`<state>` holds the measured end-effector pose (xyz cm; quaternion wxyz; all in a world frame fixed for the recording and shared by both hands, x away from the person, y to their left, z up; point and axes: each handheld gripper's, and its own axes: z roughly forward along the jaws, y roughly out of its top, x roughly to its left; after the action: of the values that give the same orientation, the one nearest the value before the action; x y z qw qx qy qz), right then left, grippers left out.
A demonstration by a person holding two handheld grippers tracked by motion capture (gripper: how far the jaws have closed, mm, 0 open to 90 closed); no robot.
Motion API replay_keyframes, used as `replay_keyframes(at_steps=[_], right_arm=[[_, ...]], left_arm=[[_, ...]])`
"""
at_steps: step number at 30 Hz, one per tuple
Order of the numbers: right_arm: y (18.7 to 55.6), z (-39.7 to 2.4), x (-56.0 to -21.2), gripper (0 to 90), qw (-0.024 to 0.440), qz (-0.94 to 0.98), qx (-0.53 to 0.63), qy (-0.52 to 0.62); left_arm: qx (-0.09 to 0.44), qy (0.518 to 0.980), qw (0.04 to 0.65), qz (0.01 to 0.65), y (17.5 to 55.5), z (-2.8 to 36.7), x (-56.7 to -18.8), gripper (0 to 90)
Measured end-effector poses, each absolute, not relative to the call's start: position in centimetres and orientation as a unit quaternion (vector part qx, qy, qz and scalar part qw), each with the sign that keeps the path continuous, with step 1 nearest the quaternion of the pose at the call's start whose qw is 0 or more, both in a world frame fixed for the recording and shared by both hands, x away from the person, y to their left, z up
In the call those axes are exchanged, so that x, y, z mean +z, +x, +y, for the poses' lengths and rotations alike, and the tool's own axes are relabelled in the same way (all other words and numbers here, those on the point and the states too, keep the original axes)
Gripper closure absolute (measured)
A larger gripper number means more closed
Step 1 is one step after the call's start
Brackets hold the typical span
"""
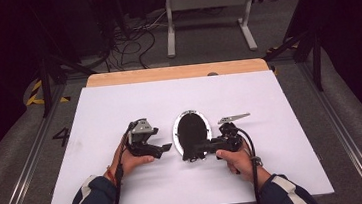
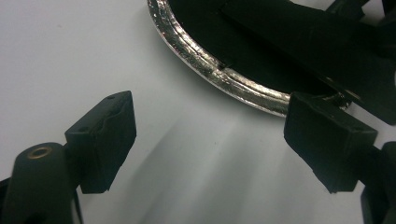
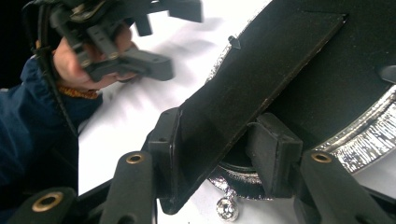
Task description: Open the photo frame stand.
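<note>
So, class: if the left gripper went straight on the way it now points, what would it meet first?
Probably the silver rim of the oval frame just ahead; the left gripper has open jaws with bare white table between them. Depth is uncertain, so its right jaw may meet the rim first.

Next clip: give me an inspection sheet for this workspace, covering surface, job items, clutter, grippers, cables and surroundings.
Surface: white board on a wooden table, clean.
Job's things: oval silver-rimmed frame with a dark centre, lying flat; a flat black stand panel rises from it.
Clutter: nothing seen.
Grippers: right gripper shut on the stand panel; left gripper open, nothing between its jaws, just beside the frame's rim.
Cables: one trails from each gripper; loose cables on the floor behind.
Surroundings: dark room, grey table legs, yellow-black floor tape.
</note>
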<state>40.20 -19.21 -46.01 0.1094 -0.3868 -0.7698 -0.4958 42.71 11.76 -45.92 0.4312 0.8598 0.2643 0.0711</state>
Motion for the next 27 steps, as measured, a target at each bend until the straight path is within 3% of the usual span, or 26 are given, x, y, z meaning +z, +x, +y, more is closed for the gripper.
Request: replay_keyframes(at_steps=[11, 18, 27], right_arm=[[39.9, -19.2, -46.0, 56.2, 0.082, -0.785, -0.508, -0.344], [39.6, -19.2, -45.9, 56.2, 0.067, -0.792, -0.512, -0.326], [39.1, -19.2, -45.5, 56.4, 0.049, -0.802, -0.508, -0.312]], left_arm=[[0.048, 0.855, 0.448, 0.257, 44.0, 9.9, -46.2, 22.0], [0.009, 0.851, 0.463, 0.247, 44.2, 9.1, -46.3, 28.2], [-0.004, 0.845, 0.48, 0.235, 44.2, 9.5, -45.9, 38.7]])
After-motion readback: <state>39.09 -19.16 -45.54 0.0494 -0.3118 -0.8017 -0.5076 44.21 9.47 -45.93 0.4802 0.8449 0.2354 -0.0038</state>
